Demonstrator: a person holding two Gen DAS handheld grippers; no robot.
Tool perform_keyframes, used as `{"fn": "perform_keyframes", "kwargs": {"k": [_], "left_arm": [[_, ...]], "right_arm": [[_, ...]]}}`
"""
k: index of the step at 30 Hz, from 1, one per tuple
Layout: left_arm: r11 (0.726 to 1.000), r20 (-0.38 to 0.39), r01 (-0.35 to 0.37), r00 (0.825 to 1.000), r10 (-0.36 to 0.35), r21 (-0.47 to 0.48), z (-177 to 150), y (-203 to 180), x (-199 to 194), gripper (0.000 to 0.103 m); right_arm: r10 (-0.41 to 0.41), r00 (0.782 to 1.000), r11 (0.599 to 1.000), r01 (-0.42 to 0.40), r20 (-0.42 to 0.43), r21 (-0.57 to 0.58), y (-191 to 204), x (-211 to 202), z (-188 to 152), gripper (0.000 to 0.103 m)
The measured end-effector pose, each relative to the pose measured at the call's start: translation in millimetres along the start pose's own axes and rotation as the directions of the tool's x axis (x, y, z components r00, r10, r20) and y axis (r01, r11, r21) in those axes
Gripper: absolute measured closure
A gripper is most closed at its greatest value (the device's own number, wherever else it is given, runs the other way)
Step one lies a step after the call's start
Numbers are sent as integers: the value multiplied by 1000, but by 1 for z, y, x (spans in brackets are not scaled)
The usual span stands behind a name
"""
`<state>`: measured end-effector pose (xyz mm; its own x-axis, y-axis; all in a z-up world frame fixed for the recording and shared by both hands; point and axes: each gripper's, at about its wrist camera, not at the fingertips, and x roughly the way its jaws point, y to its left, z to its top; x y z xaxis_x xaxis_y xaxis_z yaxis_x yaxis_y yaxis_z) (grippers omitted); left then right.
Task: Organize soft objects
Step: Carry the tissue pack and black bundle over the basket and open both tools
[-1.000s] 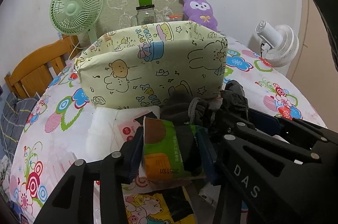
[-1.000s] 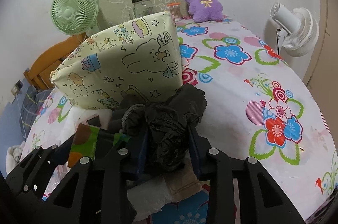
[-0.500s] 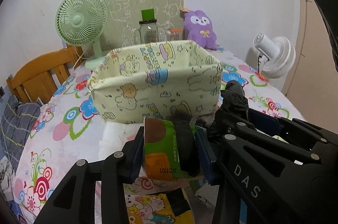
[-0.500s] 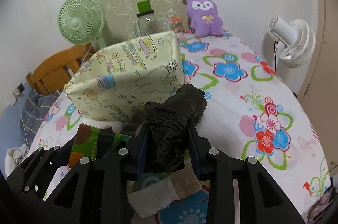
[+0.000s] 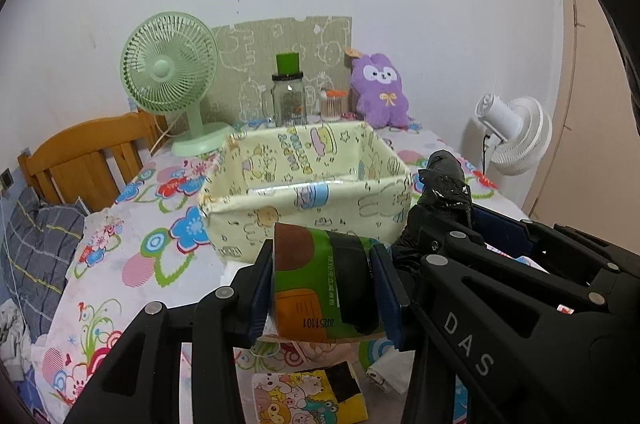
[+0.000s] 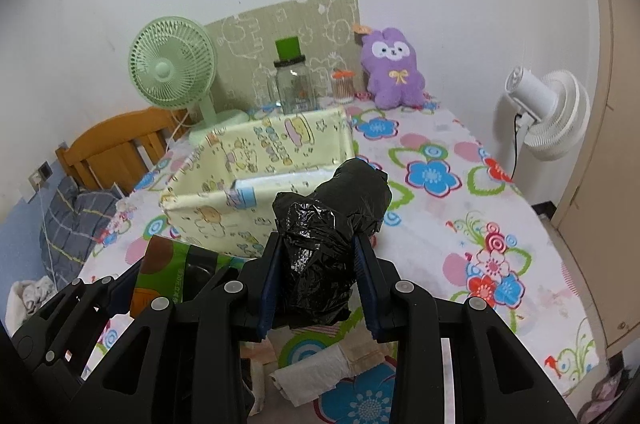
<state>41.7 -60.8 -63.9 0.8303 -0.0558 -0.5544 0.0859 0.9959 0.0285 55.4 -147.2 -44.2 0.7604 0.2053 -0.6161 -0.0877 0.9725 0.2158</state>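
Two grabs at once: left gripper (image 5: 324, 288) clamps green packet (image 5: 316, 284), right gripper (image 6: 316, 284) clamps black bag (image 6: 332, 224), both held abt 6 o'clock of fabric box (image 5: 304, 191), prob for dropping in.

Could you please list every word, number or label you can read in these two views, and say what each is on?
"DAS": right gripper, on its arm, left wrist view.
"20251101": green pack held in the left gripper.
Small line of characters on the pack: too small to read.
Lettering on the yellow box: too distorted to read.
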Motion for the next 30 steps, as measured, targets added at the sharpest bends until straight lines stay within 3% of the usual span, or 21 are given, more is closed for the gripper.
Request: {"fn": "perform_keyframes", "kwargs": {"k": [15, 30], "left_arm": [[1000, 47, 3, 999, -1, -25, 17, 7, -20, 56], [999, 50, -6, 999, 8, -48, 35, 20, 0, 56]], "right_arm": [[0, 998, 999, 2, 59, -37, 14, -27, 19, 65], [19, 997, 998, -15, 76, -58, 21, -14, 38, 65]]}}
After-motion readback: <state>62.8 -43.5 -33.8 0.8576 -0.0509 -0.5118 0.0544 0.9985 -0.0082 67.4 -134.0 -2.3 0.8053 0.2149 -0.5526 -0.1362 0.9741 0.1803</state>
